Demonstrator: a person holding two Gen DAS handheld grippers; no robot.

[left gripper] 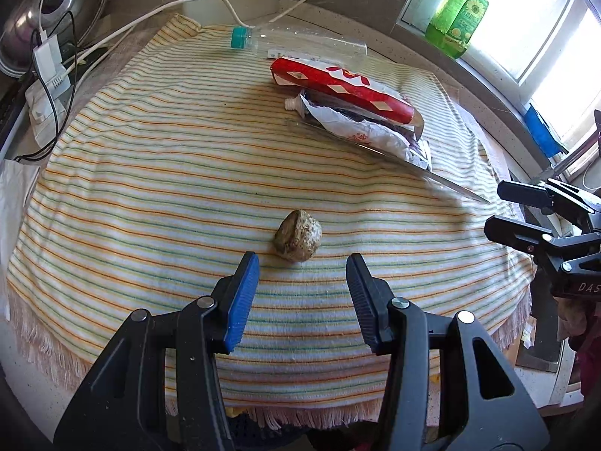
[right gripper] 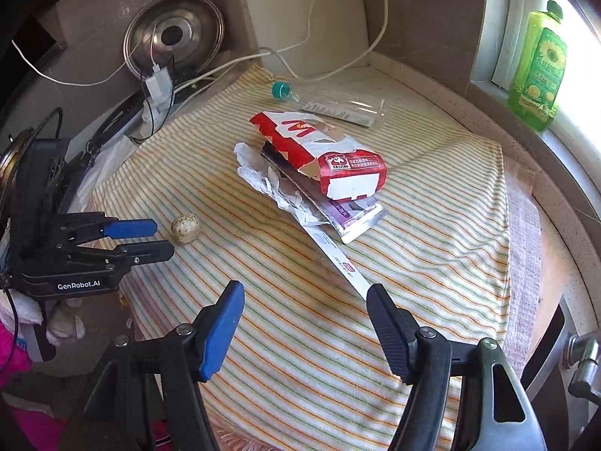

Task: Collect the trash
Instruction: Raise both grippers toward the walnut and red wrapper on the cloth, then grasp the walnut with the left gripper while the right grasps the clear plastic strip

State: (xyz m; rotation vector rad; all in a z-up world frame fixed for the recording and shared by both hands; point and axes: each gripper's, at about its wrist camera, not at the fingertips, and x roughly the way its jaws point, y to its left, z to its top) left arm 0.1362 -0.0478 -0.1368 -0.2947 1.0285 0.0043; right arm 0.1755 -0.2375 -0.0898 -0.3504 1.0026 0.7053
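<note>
Tabletop (right gripper: 432, 86) is covered w/ a striped cloth (left gripper: 150, 188); all the trash lies on it.

Biggest item: the red carton (right gripper: 323, 150), lying on its side atop a stack near the cloth's middle. Under it a purple-and-white flat pack (right gripper: 357, 218) and crumpled white wrapper (right gripper: 263, 176). In the right wrist view a long thin white strip (right gripper: 338, 259) juts out of the stack, its long axis running diagonally toward the right claw (right gripper: 304, 300); its near end sits just beside that claw's right-hand finger. Behind the stack, a clear bottle w/ teal cap (right gripper: 330, 107) lies on its side, long axis roughly across the view, cap to the left.

Smallest: a roundish brown-speckled lump (left gripper: 298, 235), alone on the cloth, well apart from the stack.

Key relation: the lump is straight ahead of the left claw (left gripper: 302, 267), just beyond the tips and slightly left of the gap's centre. Left claw is spread wide, nothing in it; right claw likewise wide apart and empty. Left is clearly nearer the lump; right is nearer the strip/stack.

Judgement: likely next is a short push fwd w/ the left claw to straddle the lump. It's round, so it may roll if nudged by one finger first.
</note>
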